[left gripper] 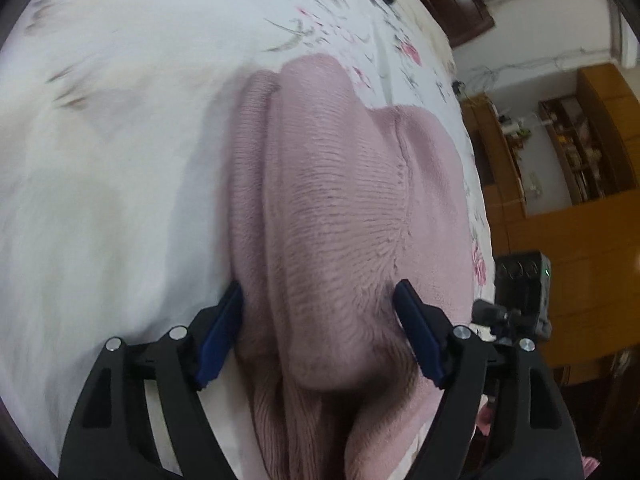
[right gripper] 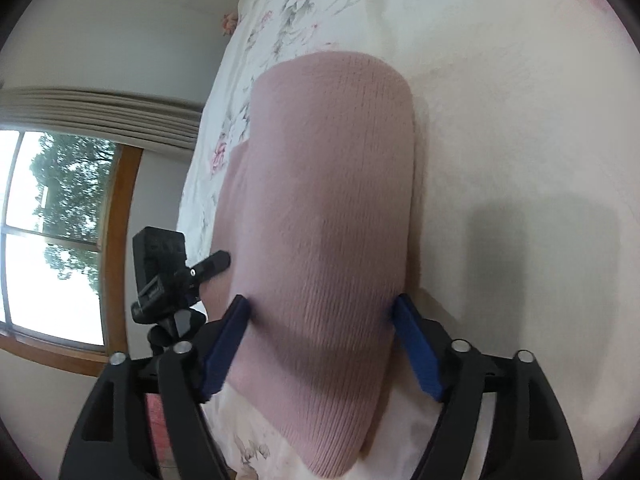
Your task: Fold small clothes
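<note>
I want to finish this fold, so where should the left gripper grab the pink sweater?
Probably the near edge of the pink sweater, where a raised fold runs lengthwise between the open fingers of the left gripper. Come straight forward, low over the bedspread, and close across that ridge.

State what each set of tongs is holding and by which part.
Nothing is held. Both the left tongs and right tongs stand open astride the pink knit garment on the bed.
</note>
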The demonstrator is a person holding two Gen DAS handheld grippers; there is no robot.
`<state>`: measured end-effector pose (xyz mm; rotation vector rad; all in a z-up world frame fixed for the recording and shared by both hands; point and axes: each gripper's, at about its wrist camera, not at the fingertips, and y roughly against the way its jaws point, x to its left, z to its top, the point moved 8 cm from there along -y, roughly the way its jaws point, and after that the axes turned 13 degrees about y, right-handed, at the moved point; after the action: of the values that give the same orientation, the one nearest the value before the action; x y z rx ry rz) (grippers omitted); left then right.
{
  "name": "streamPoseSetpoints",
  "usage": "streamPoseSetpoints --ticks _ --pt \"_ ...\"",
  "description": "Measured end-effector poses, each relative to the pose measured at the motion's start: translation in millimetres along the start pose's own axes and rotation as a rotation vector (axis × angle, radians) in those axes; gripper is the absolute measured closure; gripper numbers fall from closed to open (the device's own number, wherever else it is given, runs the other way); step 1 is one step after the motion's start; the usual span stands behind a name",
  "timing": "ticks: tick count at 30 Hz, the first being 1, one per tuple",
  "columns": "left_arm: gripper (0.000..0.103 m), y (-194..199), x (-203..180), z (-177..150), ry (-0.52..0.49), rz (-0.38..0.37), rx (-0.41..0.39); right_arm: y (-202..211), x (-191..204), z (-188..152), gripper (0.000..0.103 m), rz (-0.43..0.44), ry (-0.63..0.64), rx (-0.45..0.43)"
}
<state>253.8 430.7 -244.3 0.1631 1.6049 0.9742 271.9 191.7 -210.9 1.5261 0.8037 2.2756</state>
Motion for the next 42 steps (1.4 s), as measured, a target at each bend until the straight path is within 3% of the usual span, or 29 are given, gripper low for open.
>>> streamPoseSetpoints --ticks 2,7,9,10,13,21,29,34,38,42 --pt "0.021 -6 -3 1 -0.012 -0.001 0.016 -8 -4 3 0.017 0.034 -0.012 0.002" --pt "0.019 -21 -17 -1 -0.027 -0.017 0.042 -27 -8 13 0.014 0.063 -0.027 -0.015" --pt "0.027 -26 -18 -3 -0.044 0.014 0.043 -31 -6 15 0.016 0.039 -0.007 -0.019" --pt "0.036 -28 -17 -3 -0.034 0.005 0.044 -28 -6 15 0.022 0.031 0.004 -0.022" --pt "0.049 -26 -16 -6 0.019 -0.077 0.039 -16 0 12 0.036 0.035 0.029 -0.038" --pt "0.055 -13 -52 -32 -0.001 -0.183 0.007 17 23 9 0.042 0.055 0.066 -0.073" --pt "0.055 -2 -139 -122 -0.076 -0.269 0.022 112 52 -33 0.043 0.042 0.117 -0.102" --pt "0.054 -21 -179 -196 -0.145 -0.247 0.048 180 53 -85 0.042 0.014 0.095 -0.108" --pt "0.054 -48 -184 -239 -0.138 -0.243 0.058 211 32 -122 0.042 -0.006 0.057 -0.107" --pt "0.054 -82 -164 -257 -0.104 -0.196 0.049 211 -1 -143 0.042 -0.032 -0.003 -0.098"
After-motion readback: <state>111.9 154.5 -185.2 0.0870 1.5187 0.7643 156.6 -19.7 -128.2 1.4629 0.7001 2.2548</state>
